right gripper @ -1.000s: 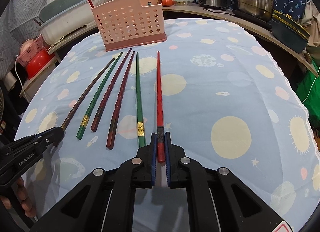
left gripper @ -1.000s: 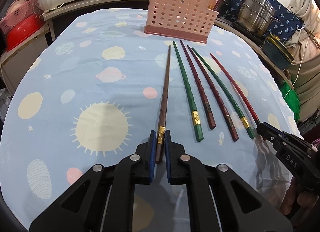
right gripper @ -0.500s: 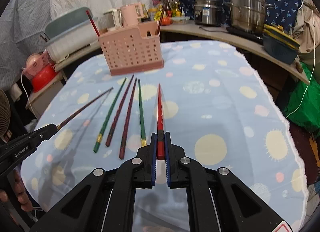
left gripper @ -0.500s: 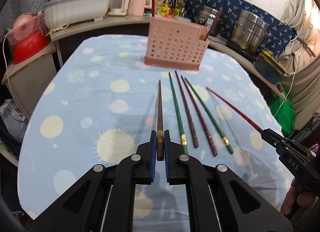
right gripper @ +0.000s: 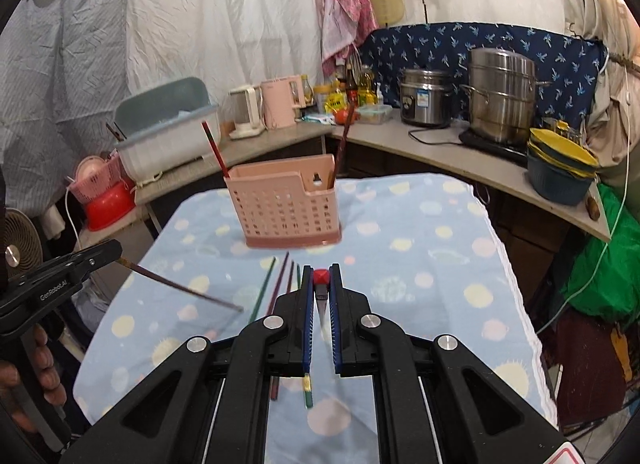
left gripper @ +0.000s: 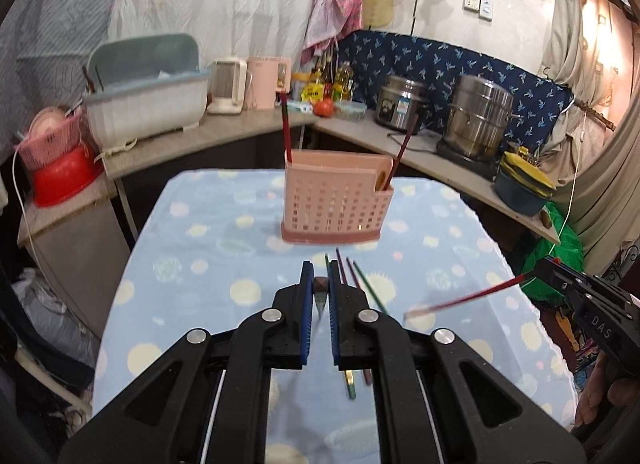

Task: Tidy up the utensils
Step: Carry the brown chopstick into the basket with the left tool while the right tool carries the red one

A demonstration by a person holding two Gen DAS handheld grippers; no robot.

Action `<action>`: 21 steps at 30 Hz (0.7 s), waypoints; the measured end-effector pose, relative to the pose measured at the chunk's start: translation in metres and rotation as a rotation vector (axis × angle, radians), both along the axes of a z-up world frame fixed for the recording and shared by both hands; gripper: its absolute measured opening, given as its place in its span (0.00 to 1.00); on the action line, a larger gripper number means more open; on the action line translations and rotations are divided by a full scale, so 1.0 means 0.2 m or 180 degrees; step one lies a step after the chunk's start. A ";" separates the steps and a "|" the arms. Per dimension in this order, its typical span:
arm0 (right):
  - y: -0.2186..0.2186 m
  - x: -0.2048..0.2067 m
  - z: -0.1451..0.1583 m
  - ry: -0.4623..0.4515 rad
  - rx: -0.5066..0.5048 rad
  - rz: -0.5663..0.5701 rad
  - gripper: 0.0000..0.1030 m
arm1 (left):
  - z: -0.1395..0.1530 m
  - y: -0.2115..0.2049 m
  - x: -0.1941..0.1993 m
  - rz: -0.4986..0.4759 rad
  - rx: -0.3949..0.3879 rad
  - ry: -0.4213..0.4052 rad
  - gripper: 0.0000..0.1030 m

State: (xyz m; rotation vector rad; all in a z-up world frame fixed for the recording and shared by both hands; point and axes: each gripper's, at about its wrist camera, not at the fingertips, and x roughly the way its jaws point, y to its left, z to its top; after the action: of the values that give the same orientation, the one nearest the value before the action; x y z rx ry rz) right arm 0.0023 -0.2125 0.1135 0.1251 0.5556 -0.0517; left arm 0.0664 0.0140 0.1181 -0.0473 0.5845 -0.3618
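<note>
Brown chopstick [left gripper: 320, 285] is clamped in my left gripper [left gripper: 319, 296], jaws drawn in narrow on its butt end; in the right wrist view [right gripper: 180, 288] its shaft runs out over the tabletop [left gripper: 208, 248], clear of the cloth. Red chopstick [right gripper: 321, 276] is clamped the same way in my right gripper [right gripper: 320, 296], jaws narrow on its butt; from the left wrist view [left gripper: 466, 298] it slants out from the gripper, tip in the air above the cloth. Four chopsticks [right gripper: 280, 284], green and dark red, lie side by side on the blue planet-print cloth, between and under my two grippers, pointing toward the pink utensil holder [left gripper: 336, 201]. The holder stands upright near the far edge of the tabletop, with one red stick [left gripper: 286, 131] upright at its left end and a darker one [left gripper: 402, 155] leaning out of the small right compartment. Beyond it, a counter [right gripper: 440, 159] carries steel pots [right gripper: 500, 95], a pink kettle [right gripper: 280, 103] and a grey-white lidded bin [left gripper: 148, 103]. Both views are slightly motion-blurred.
</note>
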 end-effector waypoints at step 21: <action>-0.04 0.74 0.67 -0.0625 -0.0161 0.0056 0.07 | 0.76 -0.21 0.62 0.0103 -0.0065 -0.0880 0.07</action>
State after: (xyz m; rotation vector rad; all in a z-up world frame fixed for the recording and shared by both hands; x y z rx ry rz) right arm 0.1495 -0.2203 0.2475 0.0749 0.3590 -0.0359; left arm 0.1907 -0.0279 0.2696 -0.0258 0.3062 -0.3359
